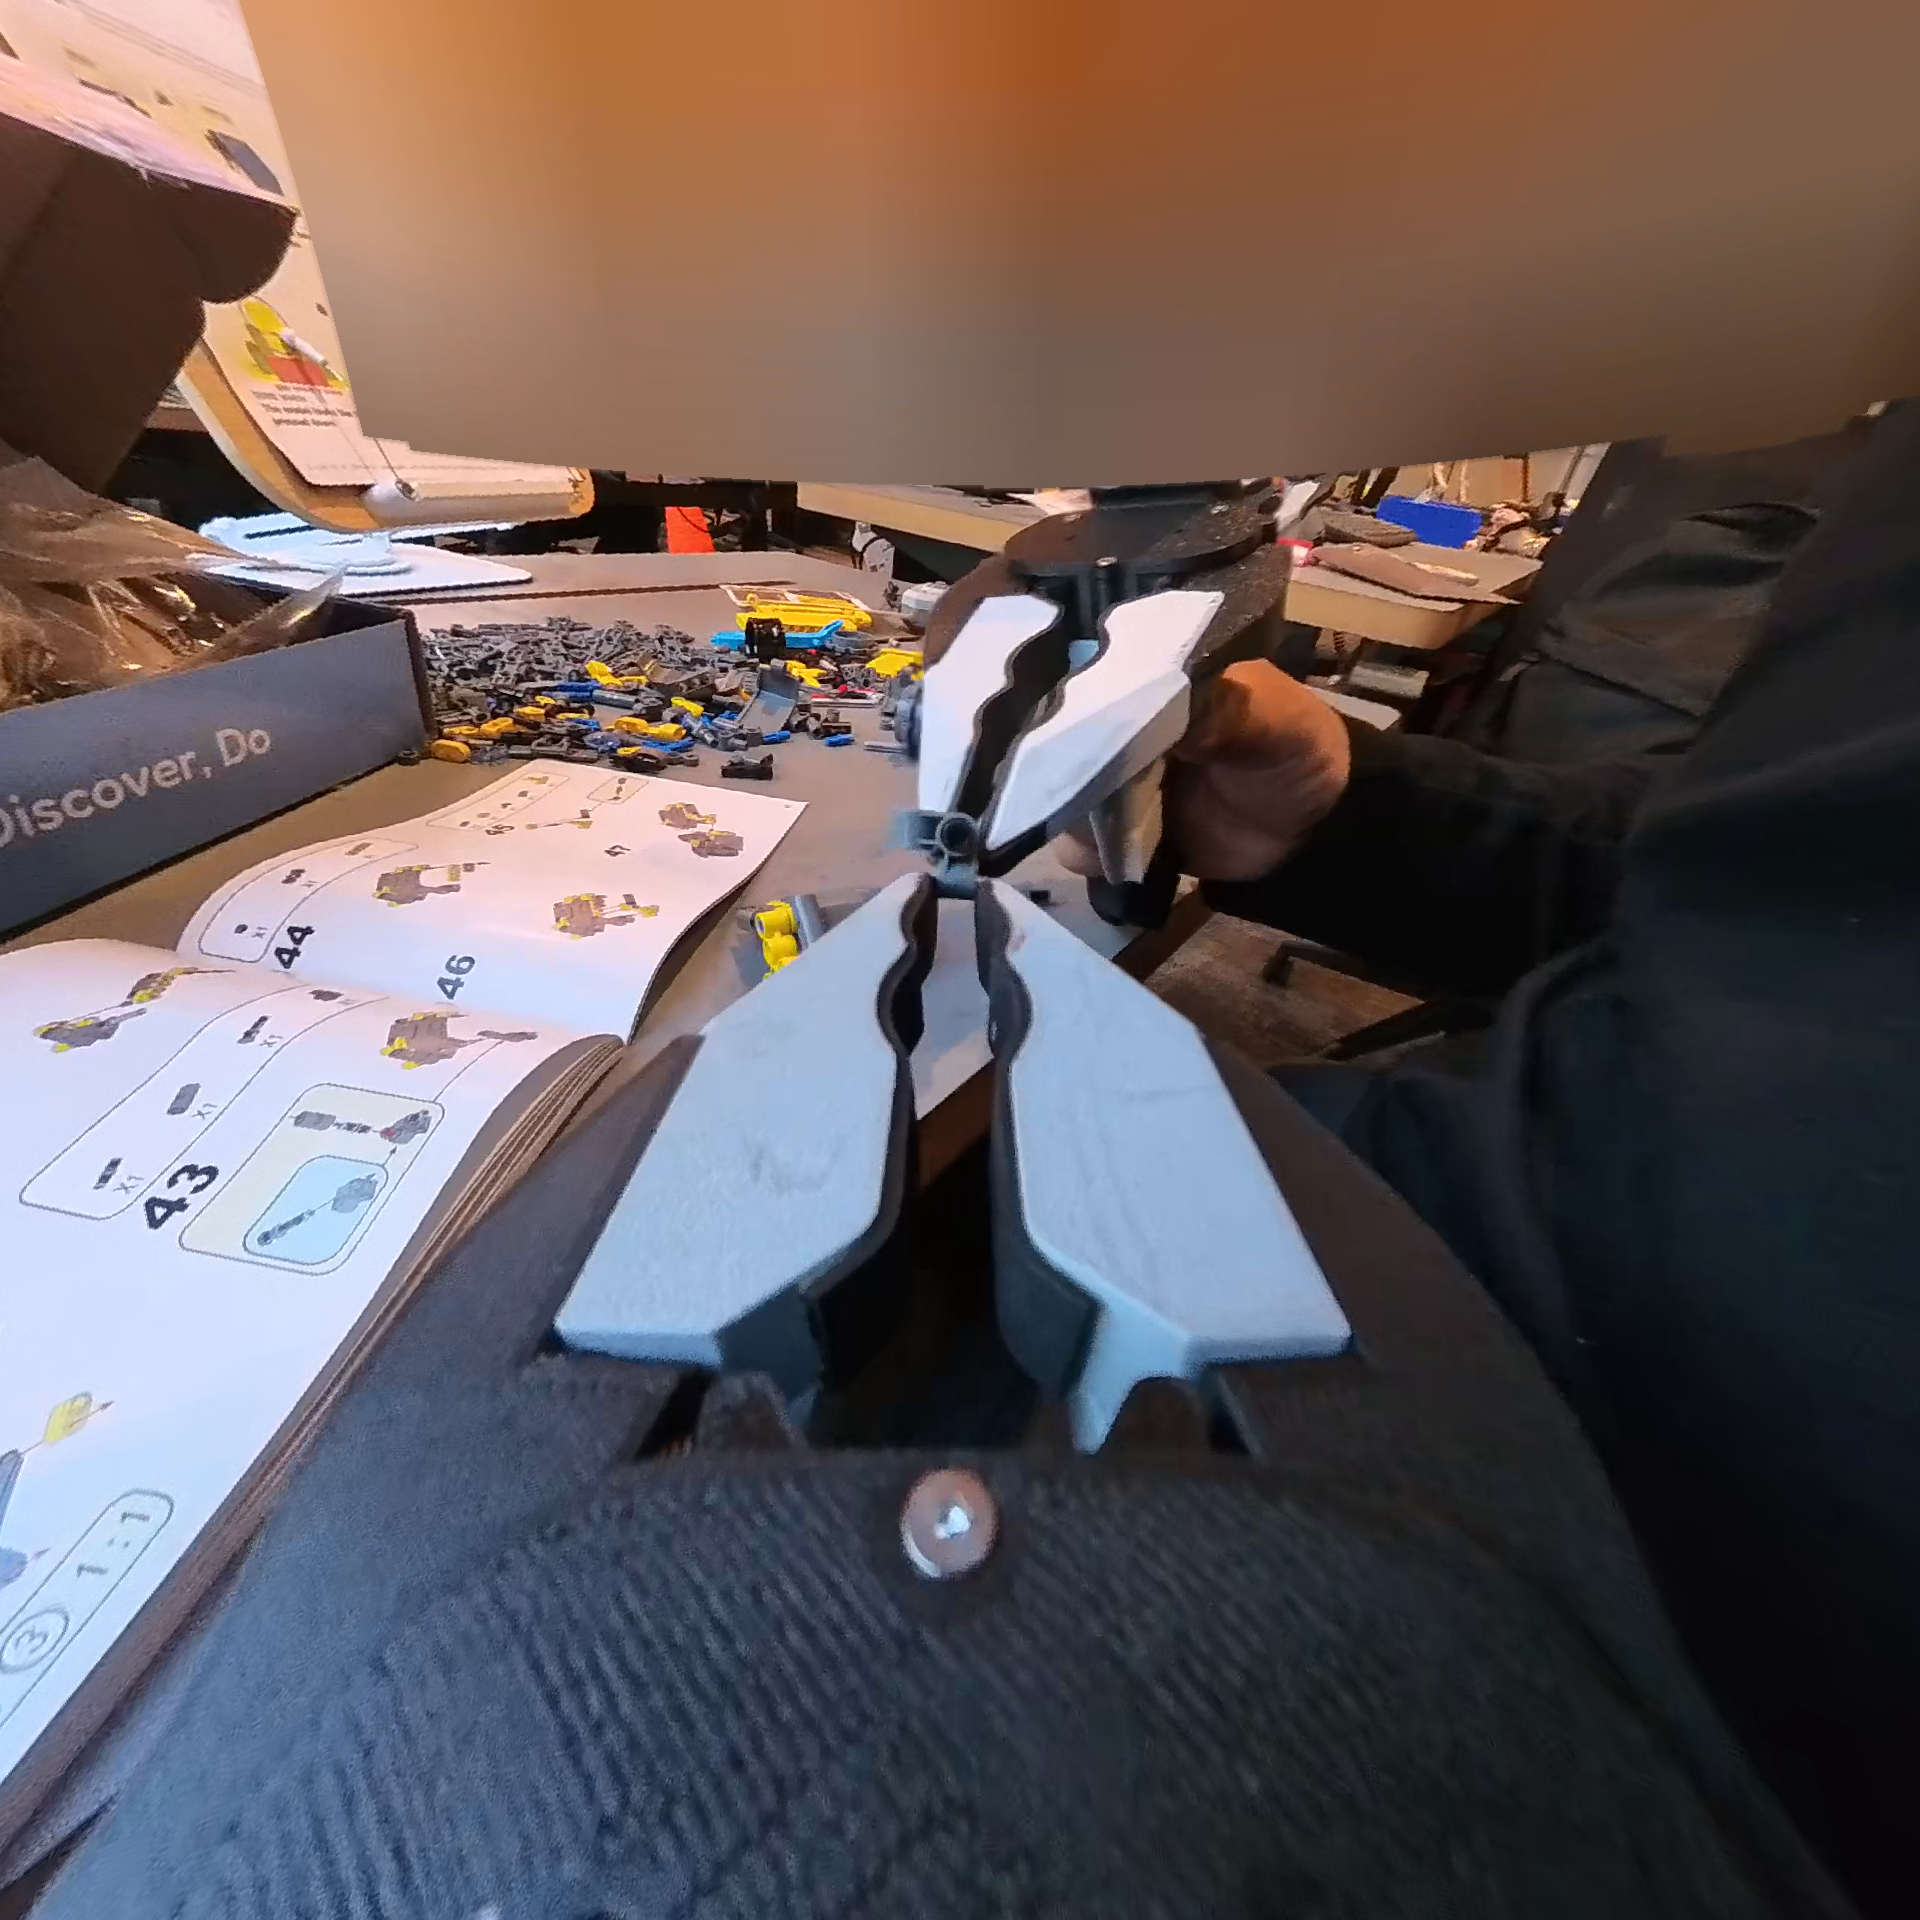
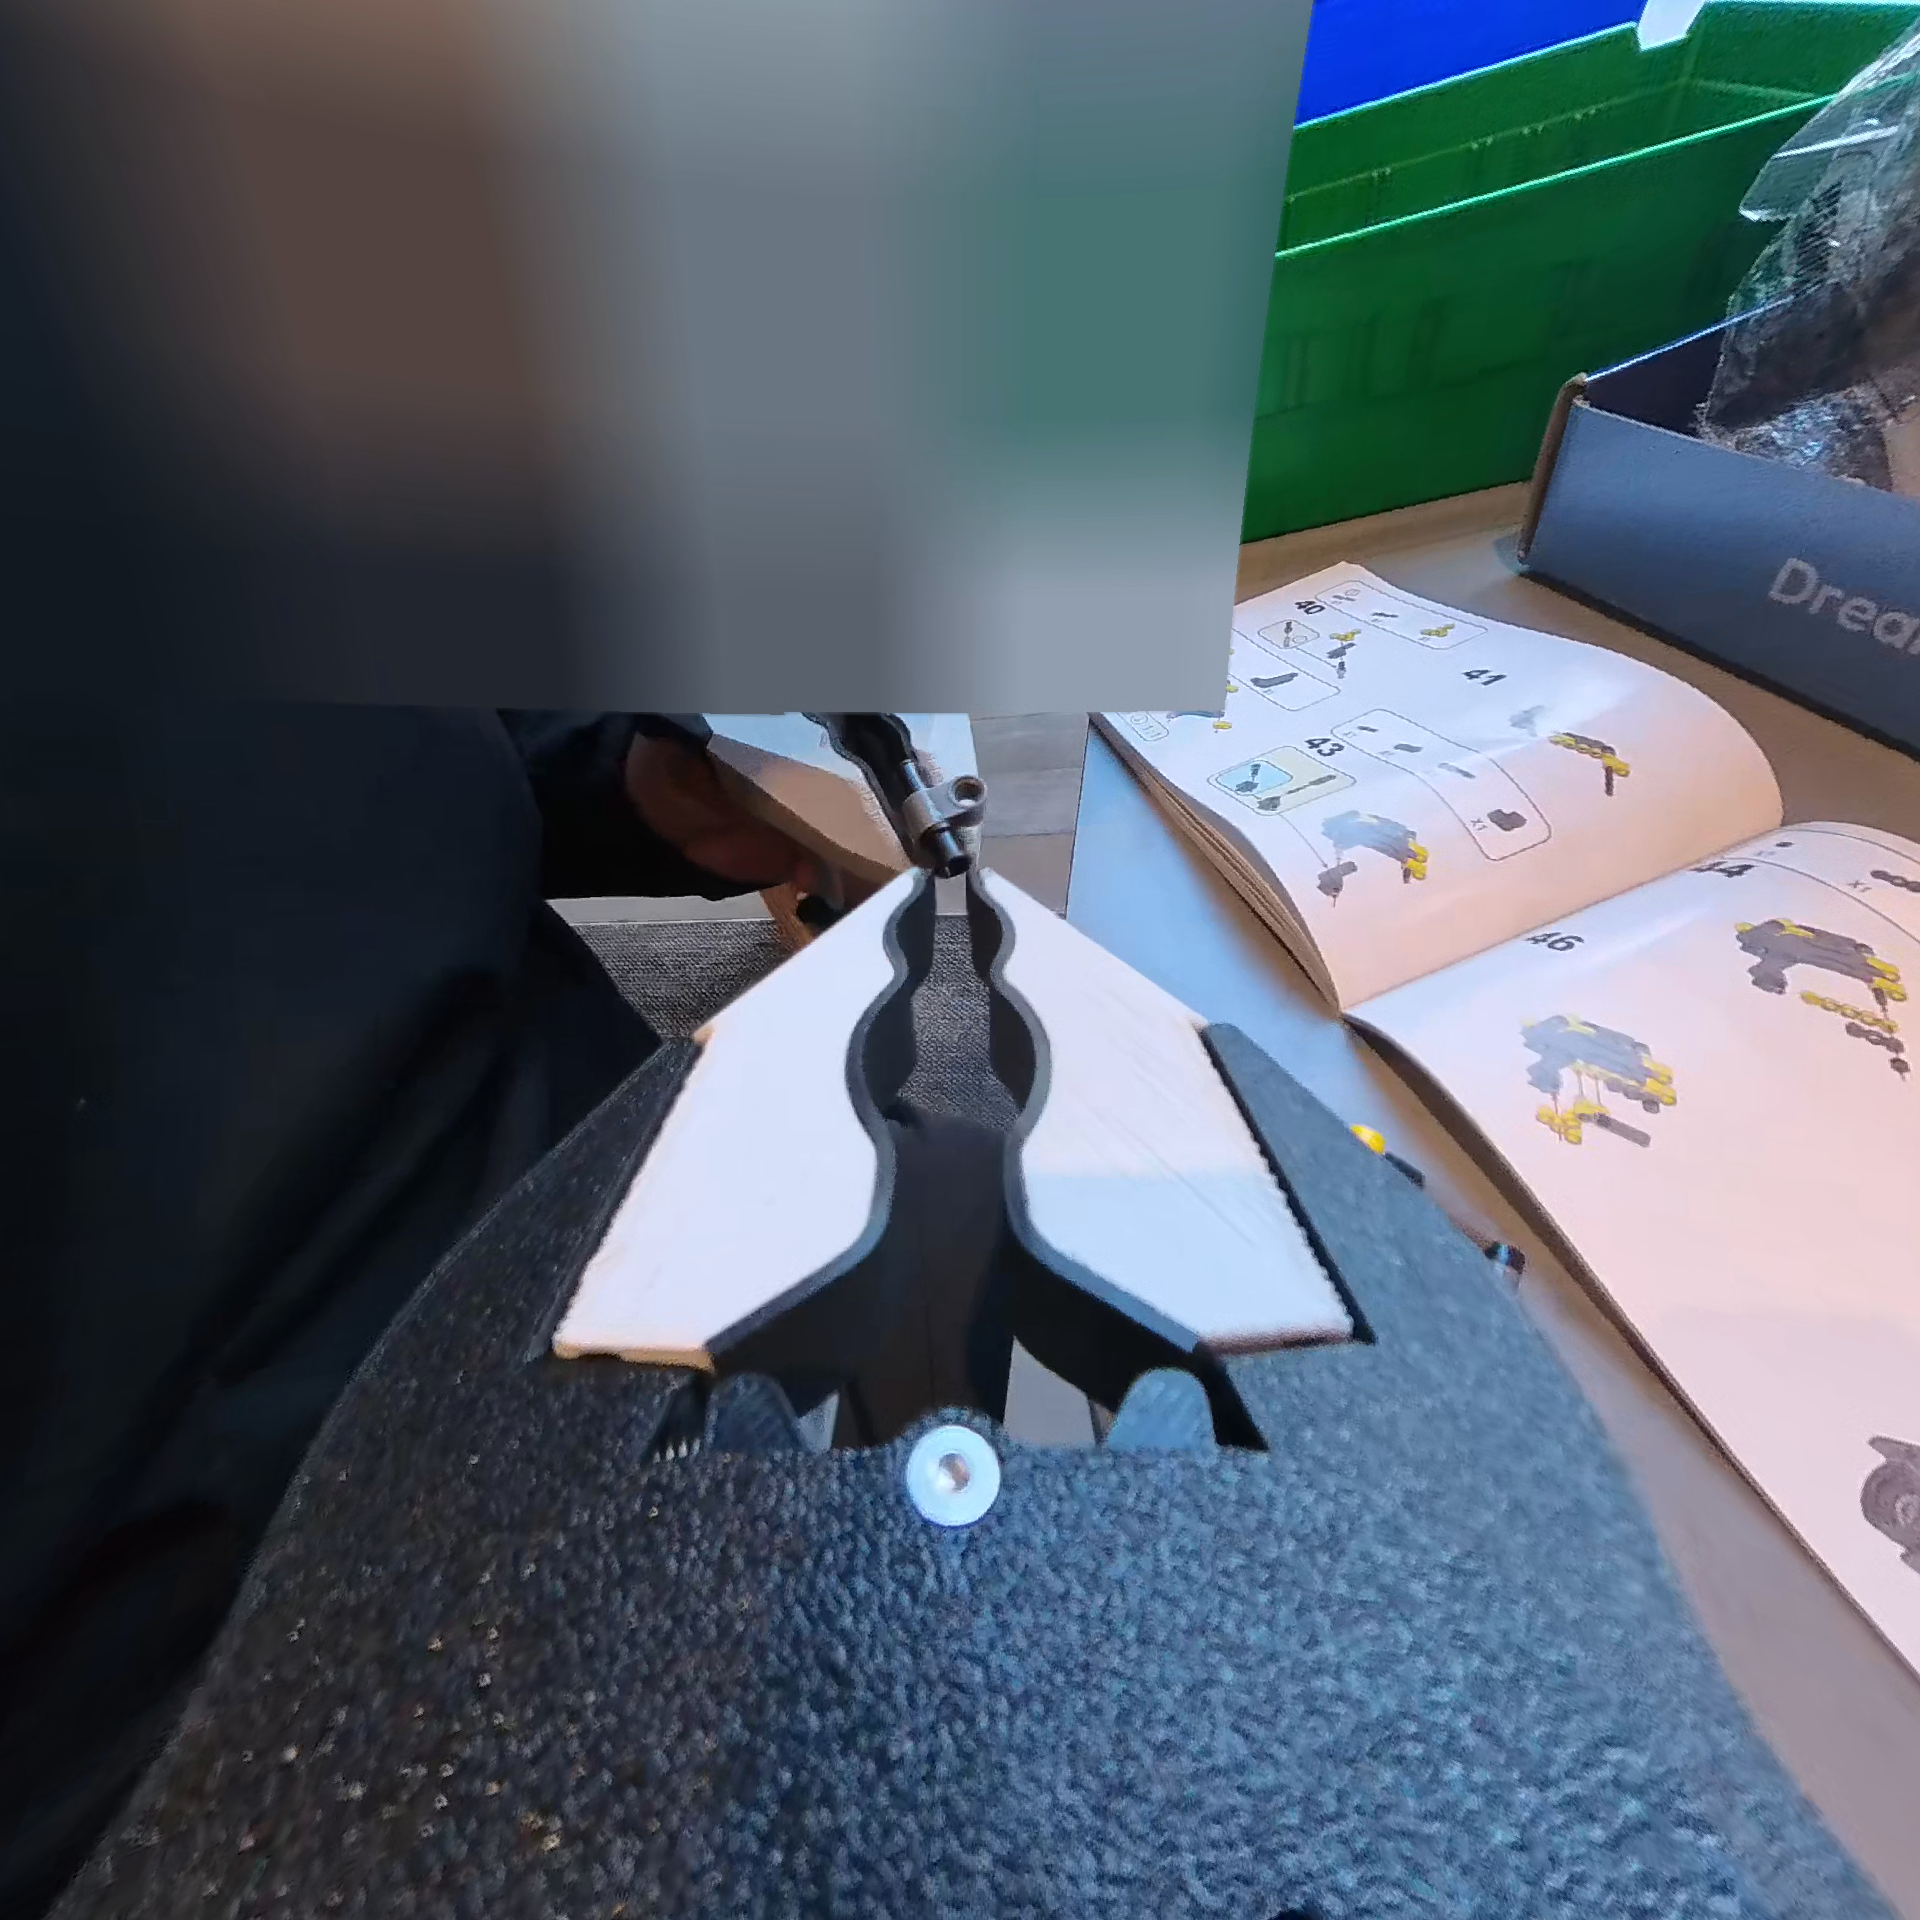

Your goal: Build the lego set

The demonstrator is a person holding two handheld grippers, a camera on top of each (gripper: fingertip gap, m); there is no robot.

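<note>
A small grey connector on a dark axle [image 1: 938, 833] hangs in the air between my two grippers, which meet tip to tip just past the table's edge. My left gripper [image 1: 951, 888] is shut on the lower dark end of this piece. My right gripper [image 1: 964, 831] comes in from the far side, held by a hand [image 1: 1257, 769], and closes on the piece from above. In the right wrist view my right gripper [image 2: 948, 881] pinches the black tip of the axle, with the grey connector [image 2: 951, 805] just beyond it. The left gripper [image 2: 894, 774] holds the far end.
An open instruction booklet [image 1: 468, 935] [image 2: 1558, 883] lies on the table. A dark cardboard box [image 1: 208, 748] [image 2: 1714, 540] holds plastic bags. A pile of small grey, yellow and blue parts [image 1: 644, 696] lies behind, with some yellow parts [image 1: 774, 930] near the edge. Green crates [image 2: 1507, 312] stand beyond. Less than 4 cm separates the two grippers' tips.
</note>
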